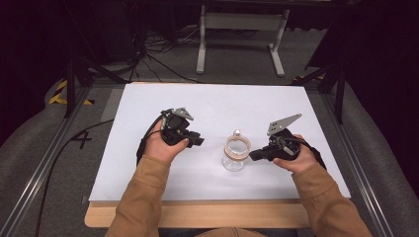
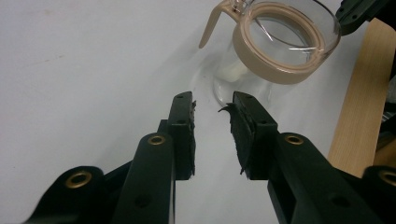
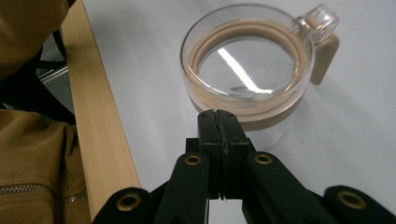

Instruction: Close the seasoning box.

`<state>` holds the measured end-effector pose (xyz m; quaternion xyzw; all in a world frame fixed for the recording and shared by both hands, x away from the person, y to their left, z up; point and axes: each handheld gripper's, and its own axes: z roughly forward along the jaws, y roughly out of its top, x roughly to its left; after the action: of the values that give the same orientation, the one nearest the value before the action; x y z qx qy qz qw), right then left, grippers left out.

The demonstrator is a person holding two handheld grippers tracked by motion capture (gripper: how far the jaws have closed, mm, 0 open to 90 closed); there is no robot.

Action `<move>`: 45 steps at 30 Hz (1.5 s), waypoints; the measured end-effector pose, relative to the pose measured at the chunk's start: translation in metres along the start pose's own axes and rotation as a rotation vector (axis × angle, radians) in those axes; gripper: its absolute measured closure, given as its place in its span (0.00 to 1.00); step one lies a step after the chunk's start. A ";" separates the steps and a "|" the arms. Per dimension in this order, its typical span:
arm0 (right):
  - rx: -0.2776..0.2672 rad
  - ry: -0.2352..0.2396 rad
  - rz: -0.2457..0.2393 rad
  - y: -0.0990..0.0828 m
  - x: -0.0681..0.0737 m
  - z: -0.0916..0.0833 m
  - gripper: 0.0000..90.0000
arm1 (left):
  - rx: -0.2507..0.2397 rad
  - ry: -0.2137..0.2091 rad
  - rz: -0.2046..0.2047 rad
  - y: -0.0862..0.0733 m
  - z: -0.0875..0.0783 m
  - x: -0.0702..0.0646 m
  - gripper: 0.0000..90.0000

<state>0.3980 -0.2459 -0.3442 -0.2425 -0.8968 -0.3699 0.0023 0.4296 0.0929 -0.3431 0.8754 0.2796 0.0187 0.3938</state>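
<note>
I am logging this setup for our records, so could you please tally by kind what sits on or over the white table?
Glass jar with tan collar and lid: 1
Hand-held gripper: 2, left hand-held gripper open, right hand-held gripper shut
Total: 3

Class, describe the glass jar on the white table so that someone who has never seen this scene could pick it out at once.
Start at the white table and look between the two hand-held grippers, nearer the right gripper. There stands the glass jar, upright. It is clear, with a beige collar round its mouth and a clear lid on top.
</note>
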 end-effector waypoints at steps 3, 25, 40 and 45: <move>-0.056 -0.024 -0.010 0.002 0.001 -0.010 0.98 | -0.020 0.013 -0.001 -0.001 -0.003 -0.001 0.77; -0.248 -0.268 0.091 -0.020 -0.052 -0.064 0.71 | -0.089 0.086 -0.087 -0.028 -0.015 0.027 0.74; -0.183 -0.351 0.165 -0.064 -0.108 -0.044 0.60 | -0.079 0.108 -0.133 -0.045 -0.002 0.048 0.73; -0.159 -0.348 0.179 -0.076 -0.121 -0.032 0.58 | -0.075 0.122 -0.143 -0.051 0.003 0.054 0.73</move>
<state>0.4659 -0.3656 -0.3933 -0.3811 -0.8264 -0.3906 -0.1389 0.4514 0.1448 -0.3911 0.8350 0.3639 0.0544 0.4090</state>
